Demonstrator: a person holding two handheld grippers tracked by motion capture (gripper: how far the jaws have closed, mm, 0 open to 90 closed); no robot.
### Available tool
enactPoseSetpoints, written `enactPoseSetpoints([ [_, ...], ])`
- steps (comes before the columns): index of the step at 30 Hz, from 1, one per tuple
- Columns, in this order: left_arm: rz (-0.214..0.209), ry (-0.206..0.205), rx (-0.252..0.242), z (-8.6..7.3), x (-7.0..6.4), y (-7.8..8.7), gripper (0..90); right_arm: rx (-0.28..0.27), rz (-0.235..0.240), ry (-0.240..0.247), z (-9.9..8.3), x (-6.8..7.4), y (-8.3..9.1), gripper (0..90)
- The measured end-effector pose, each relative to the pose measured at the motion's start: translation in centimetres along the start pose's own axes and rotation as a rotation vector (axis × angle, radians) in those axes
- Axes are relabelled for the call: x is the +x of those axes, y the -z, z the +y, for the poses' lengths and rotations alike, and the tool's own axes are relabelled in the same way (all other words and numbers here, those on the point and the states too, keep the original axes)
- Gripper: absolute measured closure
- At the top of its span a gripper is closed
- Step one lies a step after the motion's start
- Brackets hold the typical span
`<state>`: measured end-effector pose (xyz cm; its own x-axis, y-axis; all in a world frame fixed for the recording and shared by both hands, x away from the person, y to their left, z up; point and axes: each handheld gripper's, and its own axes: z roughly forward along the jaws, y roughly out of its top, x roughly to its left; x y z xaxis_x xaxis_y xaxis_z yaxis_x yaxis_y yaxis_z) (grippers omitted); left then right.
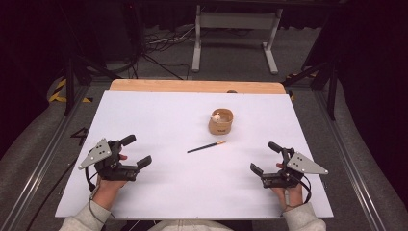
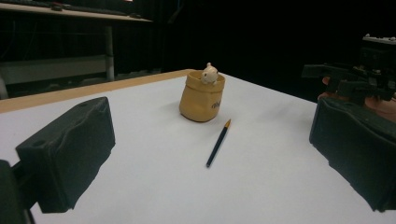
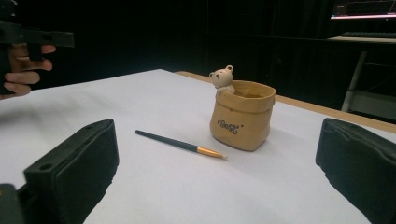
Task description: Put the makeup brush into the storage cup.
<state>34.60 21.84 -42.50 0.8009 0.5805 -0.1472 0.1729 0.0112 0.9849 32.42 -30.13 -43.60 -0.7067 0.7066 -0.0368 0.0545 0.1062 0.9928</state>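
A tan sack-shaped pot (image 1: 221,122) (image 2: 201,97) (image 3: 241,115) with a small bear figure (image 3: 223,78) on its rim stands upright on the white table (image 1: 159,115), right of centre. A dark pencil (image 1: 206,147) (image 2: 218,143) (image 3: 180,144) with an orange-gold tip lies flat just in front of the pot. My left gripper (image 1: 136,151) is open near the front left, well apart from the pencil. My right gripper (image 1: 266,157) is open near the front right, nothing between its jaws. Each one is held by a hand.
A wooden strip (image 1: 197,86) runs along the table's far edge. Beyond it a white metal stand (image 1: 234,29) and cables lie on the floor. The left gripper view shows the right gripper (image 2: 355,79) far off at right.
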Motion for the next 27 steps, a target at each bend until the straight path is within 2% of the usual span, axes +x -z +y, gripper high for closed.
enactPoseSetpoints([
  [5, -0.010, 0.007, 0.004, 0.3, 0.0, -1.2, 0.5, -0.003, 0.015, -0.006, 0.0, -0.1, -0.1, 0.0],
  [8, -0.030, 0.005, 0.015, 0.7, -0.1, -2.0, 0.1, -0.004, 0.020, -0.005, 0.0, 0.0, -0.1, 0.0],
  [11, -0.059, -0.008, -0.008, 1.1, -0.1, -2.9, 0.1, -0.007, 0.029, -0.016, 0.0, 0.0, -0.1, 0.0],
  [20, -0.106, -0.025, -0.074, 2.0, -0.8, -5.0, 0.1, -0.011, 0.036, -0.028, 0.0, -0.1, 0.0, 0.0],
  [23, -0.138, -0.019, -0.048, 2.6, -0.9, -5.9, 0.7, -0.012, 0.034, -0.025, 0.0, -0.1, 0.1, 0.0],
  [27, -0.143, -0.019, -0.009, 3.3, -0.8, -7.1, 0.8, -0.013, 0.027, -0.023, -0.1, -0.2, 0.3, 0.0],
])
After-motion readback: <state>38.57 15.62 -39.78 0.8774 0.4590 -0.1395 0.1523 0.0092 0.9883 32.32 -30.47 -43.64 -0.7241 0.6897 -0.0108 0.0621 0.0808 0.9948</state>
